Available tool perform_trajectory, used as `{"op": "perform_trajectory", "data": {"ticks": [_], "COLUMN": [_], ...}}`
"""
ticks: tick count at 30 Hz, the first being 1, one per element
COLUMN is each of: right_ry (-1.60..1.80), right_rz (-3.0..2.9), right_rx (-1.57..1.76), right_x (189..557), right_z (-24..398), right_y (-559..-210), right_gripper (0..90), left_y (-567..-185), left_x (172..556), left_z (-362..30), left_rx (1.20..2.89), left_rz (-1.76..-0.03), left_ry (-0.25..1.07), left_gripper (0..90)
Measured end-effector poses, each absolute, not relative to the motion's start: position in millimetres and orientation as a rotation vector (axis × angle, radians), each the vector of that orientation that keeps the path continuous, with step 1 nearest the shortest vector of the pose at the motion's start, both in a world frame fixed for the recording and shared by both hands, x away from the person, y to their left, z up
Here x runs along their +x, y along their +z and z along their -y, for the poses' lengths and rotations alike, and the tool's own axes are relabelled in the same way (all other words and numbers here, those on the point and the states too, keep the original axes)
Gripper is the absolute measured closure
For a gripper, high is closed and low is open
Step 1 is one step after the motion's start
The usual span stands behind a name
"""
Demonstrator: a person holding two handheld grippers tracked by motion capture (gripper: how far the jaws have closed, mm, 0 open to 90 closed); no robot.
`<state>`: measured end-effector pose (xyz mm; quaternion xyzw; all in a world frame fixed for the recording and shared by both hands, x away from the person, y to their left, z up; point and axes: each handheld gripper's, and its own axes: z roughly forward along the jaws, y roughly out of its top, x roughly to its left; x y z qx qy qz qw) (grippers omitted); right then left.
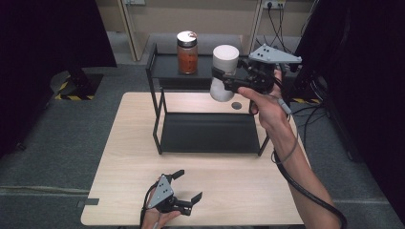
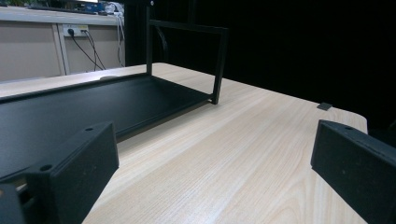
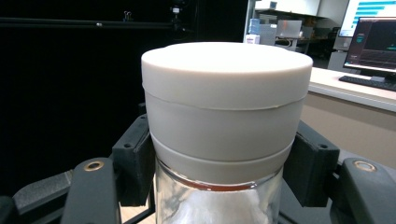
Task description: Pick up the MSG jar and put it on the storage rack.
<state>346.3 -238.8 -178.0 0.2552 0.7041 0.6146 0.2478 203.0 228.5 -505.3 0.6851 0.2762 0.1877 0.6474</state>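
Nearest in the high view: left gripper (image 1: 187, 185) low at the table's (image 1: 124, 162) front edge, jaws spread wide, nothing between them. Farther back, right gripper (image 1: 223, 75) raised beside the black rack's (image 1: 157, 119) top shelf, clenched on a white-lidded jar (image 1: 224, 71); a jar of red contents (image 1: 187, 52) upright on that shelf.

Left gripper view: jaws well apart over bare wood, rack's lower shelf (image 2: 70, 107) ahead.

Right gripper view: white-lidded jar (image 3: 226, 121) squeezed below its lid, glass underneath.
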Motion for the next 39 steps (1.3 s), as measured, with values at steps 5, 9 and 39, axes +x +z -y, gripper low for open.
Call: {"op": "perform_trajectory", "data": {"ticks": [5,9,39], "right_ry": [1.655,1.663,1.55], "right_rz": [-1.912,-1.898,-1.83], "right_rx": [0.706,0.72,0.839], "right_x": [351,357,400], "right_z": [232,228,198], "right_y": [-170,-166,-159], "right_gripper": [35.3,35.3,35.3], "left_y": [-505,-505,-505], "left_x": [203,203,203], "left_z": [-229,-229,-229], "left_rx": [1.556,1.554,1.552], "left_rz": [-0.627,-0.627,-0.624], "left_ry": [0.427,0.424,0.413], "left_gripper": [0.2,0.2,0.2]}}
